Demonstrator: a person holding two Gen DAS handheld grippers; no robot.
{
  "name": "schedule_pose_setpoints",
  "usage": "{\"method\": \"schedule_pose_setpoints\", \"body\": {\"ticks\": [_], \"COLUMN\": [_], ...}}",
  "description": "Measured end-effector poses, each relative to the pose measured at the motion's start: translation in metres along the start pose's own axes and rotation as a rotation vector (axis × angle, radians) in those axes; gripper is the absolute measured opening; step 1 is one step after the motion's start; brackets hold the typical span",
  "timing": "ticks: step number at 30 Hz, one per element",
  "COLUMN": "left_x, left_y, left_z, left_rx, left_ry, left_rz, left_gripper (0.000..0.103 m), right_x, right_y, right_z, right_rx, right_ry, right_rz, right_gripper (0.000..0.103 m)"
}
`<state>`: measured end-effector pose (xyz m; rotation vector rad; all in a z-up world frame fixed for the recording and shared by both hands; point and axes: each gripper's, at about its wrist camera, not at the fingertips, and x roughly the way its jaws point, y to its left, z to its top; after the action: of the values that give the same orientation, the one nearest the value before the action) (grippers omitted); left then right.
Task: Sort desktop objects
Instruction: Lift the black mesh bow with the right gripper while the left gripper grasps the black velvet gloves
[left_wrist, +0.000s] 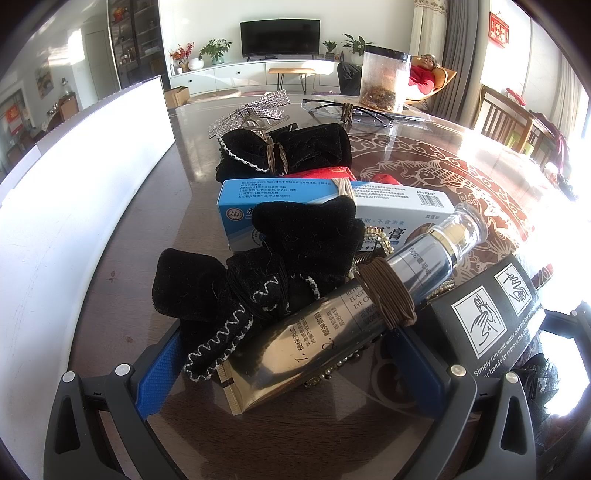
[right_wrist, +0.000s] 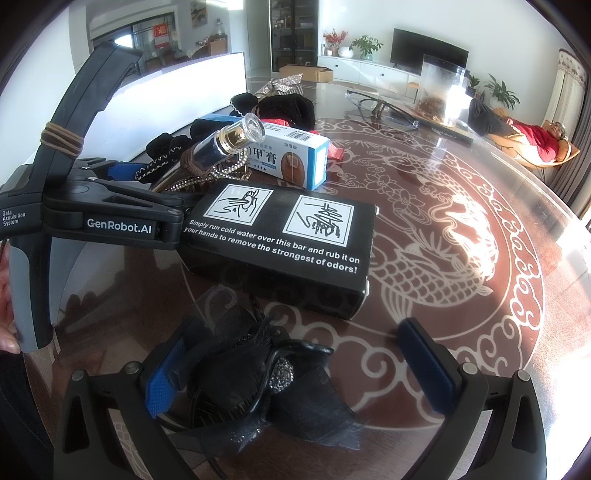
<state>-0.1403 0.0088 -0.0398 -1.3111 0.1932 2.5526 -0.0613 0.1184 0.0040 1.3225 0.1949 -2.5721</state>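
Left wrist view: our left gripper (left_wrist: 291, 365) is spread around the gold cream tube (left_wrist: 354, 317), fingers not yet pressing it.
Right gripper (right_wrist: 299, 373): spread over the black hair bow (right_wrist: 258, 373), nothing pinched.
Pile: velvet bow (left_wrist: 258, 280), blue ointment box (left_wrist: 332, 206) and black soap box (right_wrist: 280, 240) crowd together, touching.
Risk: we judge closing may snag the velvet bow beside the tube, or the slick tube may slip and roll.
Room: white panel (left_wrist: 74, 206) hems our left; the glass tabletop (right_wrist: 461, 258) lies open to the right.
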Motion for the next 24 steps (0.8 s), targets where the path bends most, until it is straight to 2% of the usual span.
{"method": "schedule_pose_setpoints", "body": {"ticks": [10, 16, 21, 24], "left_x": [0.0, -0.012, -0.036, -0.046], "left_y": [0.0, 0.001, 0.007, 0.014], "left_z": [-0.001, -0.018, -0.046, -0.056], "left_rx": [-0.004, 0.023, 0.09, 0.079], "left_ry": [0.001, 0.026, 0.087, 0.09], "left_rz": [0.001, -0.014, -0.061, -0.103], "left_gripper": [0.103, 0.103, 0.103, 0.103], "right_x": [0.0, 0.0, -0.01, -0.012], "right_y": [0.0, 0.0, -0.01, -0.015], "right_z": [0.0, 0.0, -0.006, -0.005], "right_rx": [0.0, 0.0, -0.009, 0.021], "right_ry": [0.0, -0.001, 0.047, 0.04], "right_rz": [0.0, 0.002, 0.074, 0.139], "right_gripper": [0.103, 0.103, 0.103, 0.103]}}
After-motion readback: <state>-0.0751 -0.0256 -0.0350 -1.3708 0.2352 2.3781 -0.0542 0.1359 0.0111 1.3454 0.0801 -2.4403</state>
